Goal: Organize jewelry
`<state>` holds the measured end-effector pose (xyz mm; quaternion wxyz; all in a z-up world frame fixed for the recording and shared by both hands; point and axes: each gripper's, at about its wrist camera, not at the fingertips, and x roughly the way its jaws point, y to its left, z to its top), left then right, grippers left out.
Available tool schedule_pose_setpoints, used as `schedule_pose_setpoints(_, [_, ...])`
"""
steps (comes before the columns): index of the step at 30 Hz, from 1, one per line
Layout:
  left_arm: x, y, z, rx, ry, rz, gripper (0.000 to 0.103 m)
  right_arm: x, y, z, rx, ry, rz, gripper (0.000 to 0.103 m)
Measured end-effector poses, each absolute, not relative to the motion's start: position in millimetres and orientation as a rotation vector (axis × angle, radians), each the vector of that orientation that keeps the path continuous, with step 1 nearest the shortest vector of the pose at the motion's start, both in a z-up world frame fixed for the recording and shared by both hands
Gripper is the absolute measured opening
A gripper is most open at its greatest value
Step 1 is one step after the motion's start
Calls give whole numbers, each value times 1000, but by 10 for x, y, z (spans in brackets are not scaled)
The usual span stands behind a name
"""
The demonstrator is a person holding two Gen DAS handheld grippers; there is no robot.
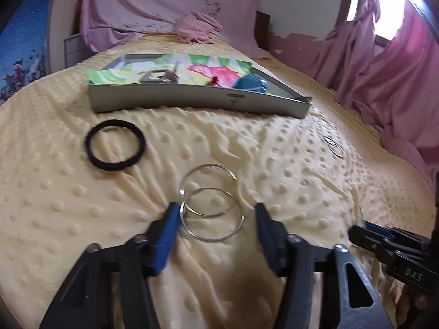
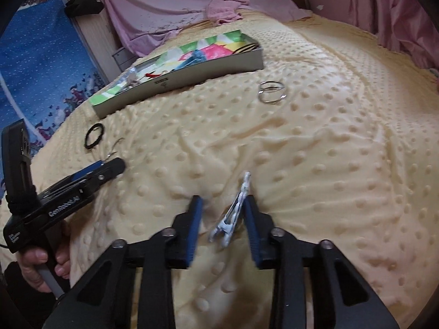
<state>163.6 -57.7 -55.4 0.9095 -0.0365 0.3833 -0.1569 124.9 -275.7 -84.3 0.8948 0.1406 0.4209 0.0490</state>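
Two overlapping silver hoop rings lie on the yellow dotted blanket. My left gripper is open, its jaws either side of the nearer hoop; it also shows in the right wrist view. A black hair tie lies to the left, also in the right wrist view. My right gripper is open around a silver hair clip that leans against its right finger. Another pair of silver rings lies further off, also in the left wrist view. A grey tray holds colourful items.
The tray holds a blue item, a red piece and metal bits on bright paper. A pink cloth lies at the bed's far end. Pink curtains hang to the right. The person's hand holds the left gripper's handle.
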Motion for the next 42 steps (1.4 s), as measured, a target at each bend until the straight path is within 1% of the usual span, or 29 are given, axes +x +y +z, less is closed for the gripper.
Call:
schedule_pose_setpoints(2, [1628,-590,-555,-74,794,-337,45,1267,-2709,-838,292,868,123,16])
schedule_pose_setpoints(4, [1626,-572,-552,-92,797,-351,44,1272,-2655,-828,291,861,143,15])
schedule_pose_setpoints(10, [1604,-535,-549,-126,799,-375,43,1258,-2564,-791,291,838,197,7])
schedule_pose_setpoints(16, [1499,-525,-508,-121,796,-376,43,1218,-2544,-756,283,814,221,7])
schedule_pose_setpoints(25, [1336,-359,-401,-202,799,-381,43,1144,-2462,-696,265,777,281,7])
schedule_pose_setpoints(26, [1318,-356,-407,-202,803,-384,42,1138,-2451,-691,265,776,286,7])
schedule_pose_setpoints(27, [1300,-362,-410,-198,805,-385,39,1130,-2445,-694,264,775,287,7])
schedule_pose_setpoints(36, [1187,-405,-419,-172,817,-393,39,1109,-2435,-695,268,772,290,7])
schedule_pose_setpoints(42, [1258,-437,-221,-156,765,-386,39,1201,-2473,-580,287,736,308,7])
